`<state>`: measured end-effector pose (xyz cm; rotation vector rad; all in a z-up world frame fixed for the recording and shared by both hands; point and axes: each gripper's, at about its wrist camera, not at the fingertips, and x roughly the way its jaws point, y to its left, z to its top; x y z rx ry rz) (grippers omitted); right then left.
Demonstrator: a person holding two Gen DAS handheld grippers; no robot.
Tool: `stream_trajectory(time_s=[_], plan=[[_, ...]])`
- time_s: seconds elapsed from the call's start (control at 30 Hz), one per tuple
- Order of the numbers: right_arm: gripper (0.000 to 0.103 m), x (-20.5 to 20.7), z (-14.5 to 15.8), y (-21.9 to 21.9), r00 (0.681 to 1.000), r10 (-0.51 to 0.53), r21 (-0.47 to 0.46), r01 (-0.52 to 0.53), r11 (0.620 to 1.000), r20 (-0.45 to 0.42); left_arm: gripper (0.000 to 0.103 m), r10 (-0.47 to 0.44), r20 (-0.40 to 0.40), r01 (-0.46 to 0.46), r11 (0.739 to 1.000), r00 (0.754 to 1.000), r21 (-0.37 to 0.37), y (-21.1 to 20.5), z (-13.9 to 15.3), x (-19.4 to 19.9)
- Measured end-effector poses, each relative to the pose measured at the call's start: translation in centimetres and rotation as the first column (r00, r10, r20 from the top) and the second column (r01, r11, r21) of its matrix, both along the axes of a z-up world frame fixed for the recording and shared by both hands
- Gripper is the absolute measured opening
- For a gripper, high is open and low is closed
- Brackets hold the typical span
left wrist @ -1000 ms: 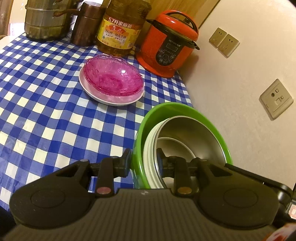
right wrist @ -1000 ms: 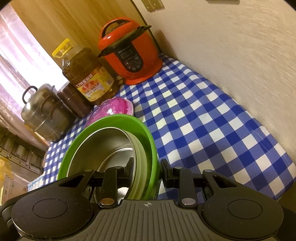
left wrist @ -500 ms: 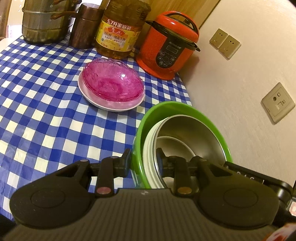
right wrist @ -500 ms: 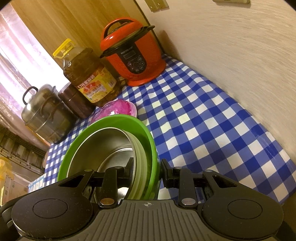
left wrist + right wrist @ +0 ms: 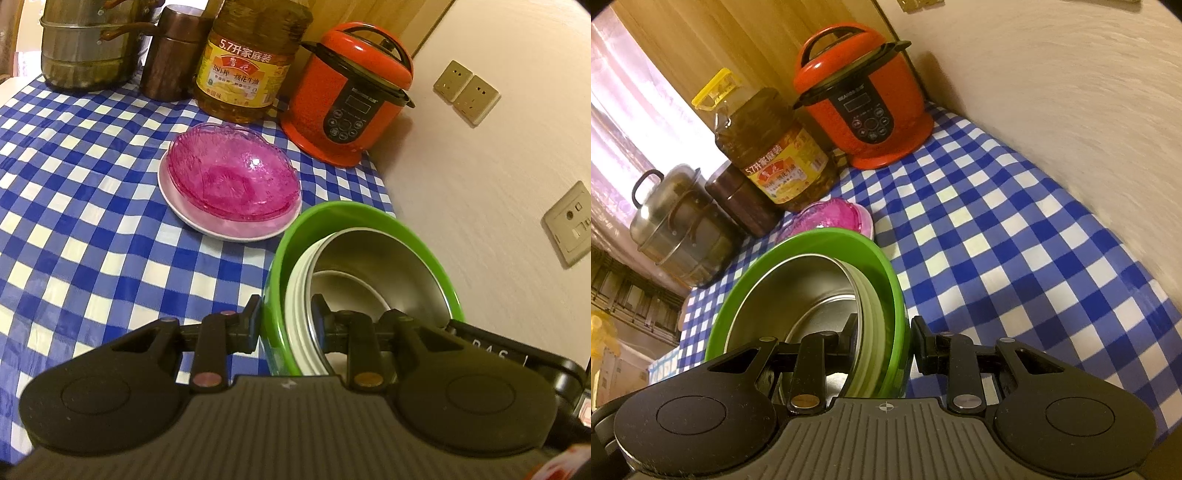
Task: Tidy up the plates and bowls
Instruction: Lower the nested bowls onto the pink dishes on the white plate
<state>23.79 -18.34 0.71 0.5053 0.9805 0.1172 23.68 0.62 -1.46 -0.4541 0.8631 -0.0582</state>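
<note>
Both grippers, left [image 5: 285, 320] and right [image 5: 882, 341], fingers narrowly closed on opposite rims of the nested green bowl stack [image 5: 369, 218], carrying it level beside the pink glass bowl [image 5: 231, 177].

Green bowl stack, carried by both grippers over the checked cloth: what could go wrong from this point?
1. The left gripper and the right gripper each pinch only the rim of the green bowl; the load could slip or tilt.
2. The steel bowl and the pale dishes sit loose inside and may shift or rattle out.
3. The pink glass bowl on its white plate lies close ahead; a careless set-down could knock it.
</note>
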Motion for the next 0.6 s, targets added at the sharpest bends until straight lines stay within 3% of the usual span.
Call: stream_trajectory(time_s=[0.6], plan=[[0.029, 5.8, -1.2, 1.2, 1.000, 0.027, 0.007, -0.027, 1.000, -0.017, 0.025, 0.017, -0.011, -0.017, 1.000, 1.000, -0.002, 1.6, -0.5, 5.5]])
